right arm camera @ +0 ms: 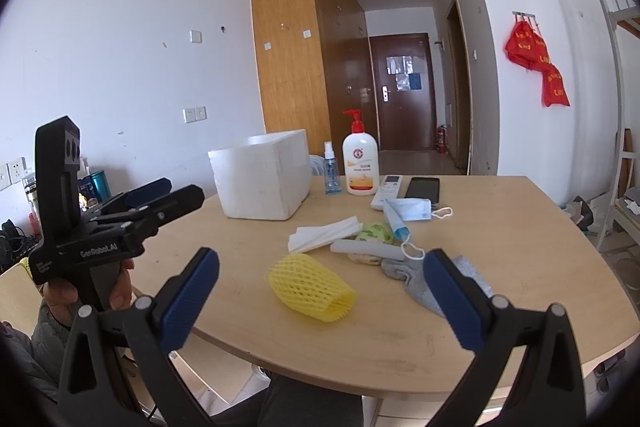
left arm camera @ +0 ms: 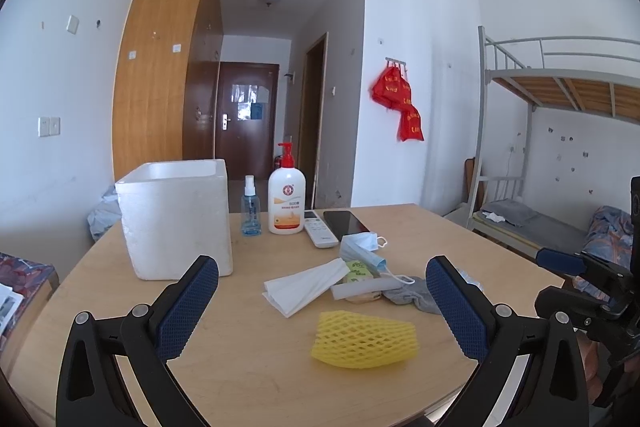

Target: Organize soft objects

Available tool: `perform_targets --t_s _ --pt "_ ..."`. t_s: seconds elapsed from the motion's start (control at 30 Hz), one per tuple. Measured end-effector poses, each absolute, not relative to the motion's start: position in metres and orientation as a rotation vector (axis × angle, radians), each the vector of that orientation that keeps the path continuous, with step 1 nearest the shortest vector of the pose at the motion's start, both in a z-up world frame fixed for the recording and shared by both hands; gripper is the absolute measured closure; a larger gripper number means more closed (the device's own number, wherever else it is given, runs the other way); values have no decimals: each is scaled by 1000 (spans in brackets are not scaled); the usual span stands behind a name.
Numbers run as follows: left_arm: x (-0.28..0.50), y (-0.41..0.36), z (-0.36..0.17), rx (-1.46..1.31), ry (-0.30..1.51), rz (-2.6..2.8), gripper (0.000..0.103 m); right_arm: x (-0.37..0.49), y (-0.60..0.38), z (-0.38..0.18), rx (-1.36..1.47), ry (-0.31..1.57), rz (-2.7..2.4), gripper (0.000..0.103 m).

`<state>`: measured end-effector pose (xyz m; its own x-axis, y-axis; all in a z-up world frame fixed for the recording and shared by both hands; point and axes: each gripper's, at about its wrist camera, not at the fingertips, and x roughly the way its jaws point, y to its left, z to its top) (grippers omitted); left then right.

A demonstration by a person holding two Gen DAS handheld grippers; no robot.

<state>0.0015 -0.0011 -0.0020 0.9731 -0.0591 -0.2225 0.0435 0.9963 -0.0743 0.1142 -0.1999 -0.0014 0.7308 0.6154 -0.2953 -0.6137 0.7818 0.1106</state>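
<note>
A yellow foam net sleeve [left arm camera: 365, 339] [right arm camera: 311, 286] lies on the wooden table [left arm camera: 248, 379] near its front edge. Behind it lie folded white tissues [left arm camera: 306, 285] [right arm camera: 325, 233], a grey foam tube [left arm camera: 366, 289] [right arm camera: 367, 249], a grey sock [left arm camera: 416, 294] [right arm camera: 424, 279], a green packet [right arm camera: 375, 231] and blue face masks [left arm camera: 362, 245] [right arm camera: 408, 209]. A white foam box [left arm camera: 176, 217] [right arm camera: 262, 181] stands open at the back left. My left gripper [left arm camera: 322, 303] is open and empty above the net sleeve. My right gripper [right arm camera: 322, 289] is open and empty, just short of the sleeve.
A pump bottle [left arm camera: 286, 201], a small spray bottle [left arm camera: 251, 209], a white remote [left arm camera: 320, 229] and a black phone [left arm camera: 346, 223] stand at the table's back. A bunk bed [left arm camera: 560, 147] is at the right. The left gripper also shows in the right wrist view [right arm camera: 168, 193].
</note>
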Motion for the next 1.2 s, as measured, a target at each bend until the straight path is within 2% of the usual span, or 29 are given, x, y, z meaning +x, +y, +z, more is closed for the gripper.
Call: perform_targets --t_s 1.2 --pt "-2 -2 0 -46 224 -54 0 114 -193 -4 -15 332 663 0"
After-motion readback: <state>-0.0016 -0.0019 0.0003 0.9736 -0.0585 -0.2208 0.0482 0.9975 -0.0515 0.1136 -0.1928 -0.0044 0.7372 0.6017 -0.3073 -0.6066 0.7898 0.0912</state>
